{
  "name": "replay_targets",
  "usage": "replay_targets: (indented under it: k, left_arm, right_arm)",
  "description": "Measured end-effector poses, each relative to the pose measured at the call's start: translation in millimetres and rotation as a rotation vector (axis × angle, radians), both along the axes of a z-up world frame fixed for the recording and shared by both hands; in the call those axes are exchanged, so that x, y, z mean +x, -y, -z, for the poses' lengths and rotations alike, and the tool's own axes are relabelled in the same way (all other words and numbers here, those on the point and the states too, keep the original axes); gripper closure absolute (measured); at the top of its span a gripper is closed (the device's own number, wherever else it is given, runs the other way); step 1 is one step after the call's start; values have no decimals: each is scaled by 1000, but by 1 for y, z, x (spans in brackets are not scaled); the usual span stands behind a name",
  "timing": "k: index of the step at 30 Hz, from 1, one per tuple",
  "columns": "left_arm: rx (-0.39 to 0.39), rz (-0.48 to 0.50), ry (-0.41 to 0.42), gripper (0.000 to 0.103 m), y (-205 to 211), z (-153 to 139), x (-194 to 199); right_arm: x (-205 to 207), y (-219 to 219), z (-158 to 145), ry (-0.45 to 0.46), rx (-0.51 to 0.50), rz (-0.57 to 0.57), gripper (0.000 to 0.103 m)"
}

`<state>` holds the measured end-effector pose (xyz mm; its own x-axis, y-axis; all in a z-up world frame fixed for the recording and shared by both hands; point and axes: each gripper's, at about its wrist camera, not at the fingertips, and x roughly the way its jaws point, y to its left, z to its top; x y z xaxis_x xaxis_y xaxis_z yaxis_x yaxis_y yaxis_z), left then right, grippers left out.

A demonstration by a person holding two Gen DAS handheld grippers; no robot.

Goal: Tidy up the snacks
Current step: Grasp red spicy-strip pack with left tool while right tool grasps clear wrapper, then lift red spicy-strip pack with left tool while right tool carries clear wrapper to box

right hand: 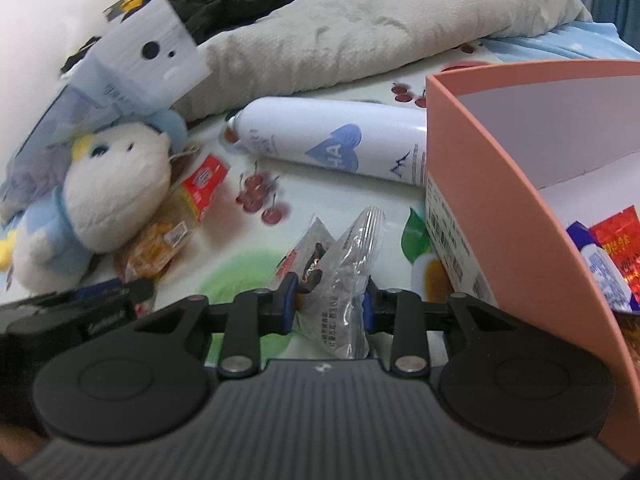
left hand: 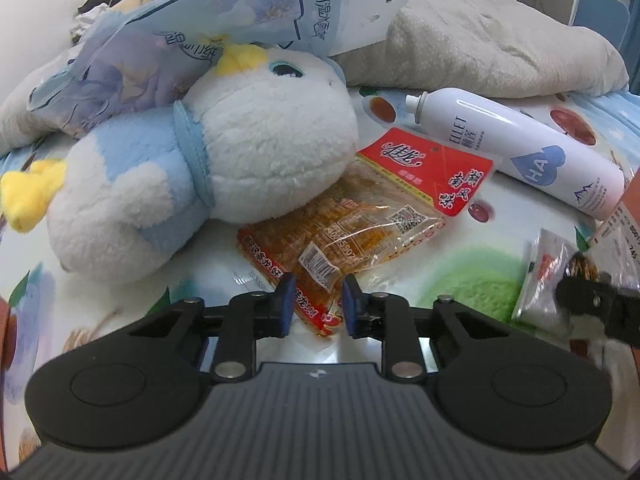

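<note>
You are working over a bed whose fruit-printed sheet (left hand: 460,268) is carrying everything. A grey blanket (right hand: 360,28) is lying bunched at the 12 o'clock side. At 3 o'clock in your right wrist view, a pink box (right hand: 500,184) is standing open, with a red packet (right hand: 616,248) and a blue-and-white packet (right hand: 600,268) sitting inside it. A white-and-blue plush toy (left hand: 240,160) is lying on its side at 10 o'clock in the left view, its head resting on the top edge of an orange snack bag with a red header (left hand: 360,232). A pale blue floral plastic pack (left hand: 160,52) is leaning over the plush. A white spray can (left hand: 516,148) marked HA is lying at 2 o'clock, its base end next to the box.

Your left claw (left hand: 316,304) is sitting partly open, its blue pads (left hand: 286,304) flanking the near corner of the orange snack bag; whether they are pressing on it, you cannot tell from here. Your right claw (right hand: 330,304) is also partly open, with a crinkled silver snack packet (right hand: 352,276) standing between its pads (right hand: 289,300), just beside the box's near wall; firm contact is not clear. A second small dark packet (right hand: 308,256) is lying touching the silver one at 11 o'clock from it.
</note>
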<state>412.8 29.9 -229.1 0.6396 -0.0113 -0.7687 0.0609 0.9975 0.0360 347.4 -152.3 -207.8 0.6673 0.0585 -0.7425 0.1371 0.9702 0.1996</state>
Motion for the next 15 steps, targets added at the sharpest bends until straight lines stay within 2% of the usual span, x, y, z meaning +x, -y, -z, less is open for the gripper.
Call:
replay_targets:
  k: [3, 15]
  left_arm:
    - [-5, -7, -3, 83, 2, -2, -10]
    - [-61, -15, -41, 86, 5, -7, -81]
  right_arm:
    - [-16, -1, -1, -2, -18, -35, 69]
    - [-105, -12, -5, -28, -47, -149, 70]
